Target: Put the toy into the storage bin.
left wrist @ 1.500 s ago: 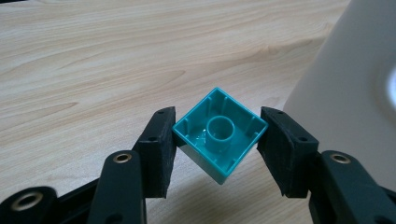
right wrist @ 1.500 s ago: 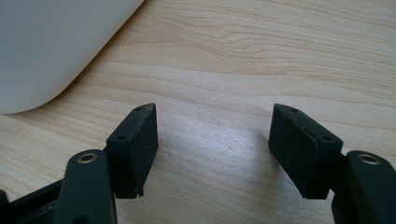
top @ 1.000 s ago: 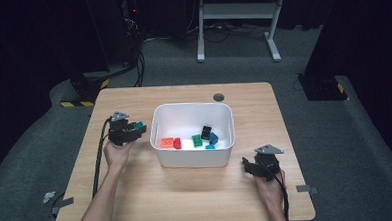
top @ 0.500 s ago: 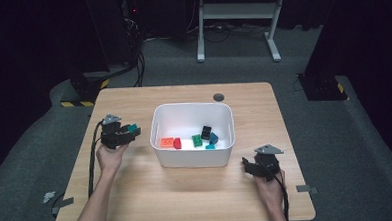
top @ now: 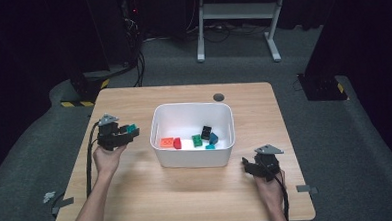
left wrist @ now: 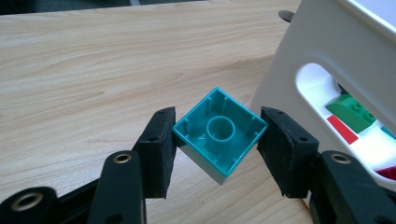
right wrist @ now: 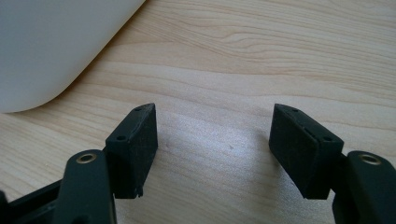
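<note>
Teal block [top: 131, 128] sits at centre left of the high view, clamped in the left gripper [top: 127, 132] beside the white bin [top: 193, 157]. The right gripper [top: 251, 166] lies at lower right on the wooden table [top: 187, 191].

Left gripper view: the 2 pads [left wrist: 159, 149] press opposite sides of the block [left wrist: 219, 135] at frame centre, hollow underside facing the camera, with the bin [left wrist: 299, 56] at upper right.

Right gripper view: the right gripper [right wrist: 212, 149] stands wide apart, holding nothing, above bare table [right wrist: 261, 56].
</note>
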`<state>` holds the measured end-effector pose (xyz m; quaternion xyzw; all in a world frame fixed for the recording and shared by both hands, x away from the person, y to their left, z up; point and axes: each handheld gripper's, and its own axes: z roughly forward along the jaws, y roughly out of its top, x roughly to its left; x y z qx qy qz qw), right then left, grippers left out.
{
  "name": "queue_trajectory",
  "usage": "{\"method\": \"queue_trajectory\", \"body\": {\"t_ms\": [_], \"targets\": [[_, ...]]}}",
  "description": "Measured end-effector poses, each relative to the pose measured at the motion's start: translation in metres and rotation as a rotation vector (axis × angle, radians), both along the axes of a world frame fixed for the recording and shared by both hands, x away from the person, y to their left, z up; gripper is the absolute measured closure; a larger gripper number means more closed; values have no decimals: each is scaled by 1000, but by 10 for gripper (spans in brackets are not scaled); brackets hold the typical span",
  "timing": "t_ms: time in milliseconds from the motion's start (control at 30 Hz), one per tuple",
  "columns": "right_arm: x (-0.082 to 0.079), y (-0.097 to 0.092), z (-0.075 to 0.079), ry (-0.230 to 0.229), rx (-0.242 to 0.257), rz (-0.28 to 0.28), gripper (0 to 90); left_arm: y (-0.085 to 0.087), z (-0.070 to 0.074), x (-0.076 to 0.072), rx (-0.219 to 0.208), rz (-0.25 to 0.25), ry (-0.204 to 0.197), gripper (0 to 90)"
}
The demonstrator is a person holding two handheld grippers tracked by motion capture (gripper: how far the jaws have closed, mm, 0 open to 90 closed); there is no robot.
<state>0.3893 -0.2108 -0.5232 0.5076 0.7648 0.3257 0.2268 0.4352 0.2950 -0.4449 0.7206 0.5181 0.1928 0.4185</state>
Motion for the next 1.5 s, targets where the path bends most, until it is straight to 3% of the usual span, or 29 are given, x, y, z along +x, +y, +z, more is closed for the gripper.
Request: {"method": "queue_trajectory", "body": {"t_ms": [1067,1500], "targets": [[0,0,0,0,0,0,327,7,24,-24,-23,-23,-11,476],[0,0,0,0,0,0,328,4,44,-34,-15,-59,-34,476]]}}
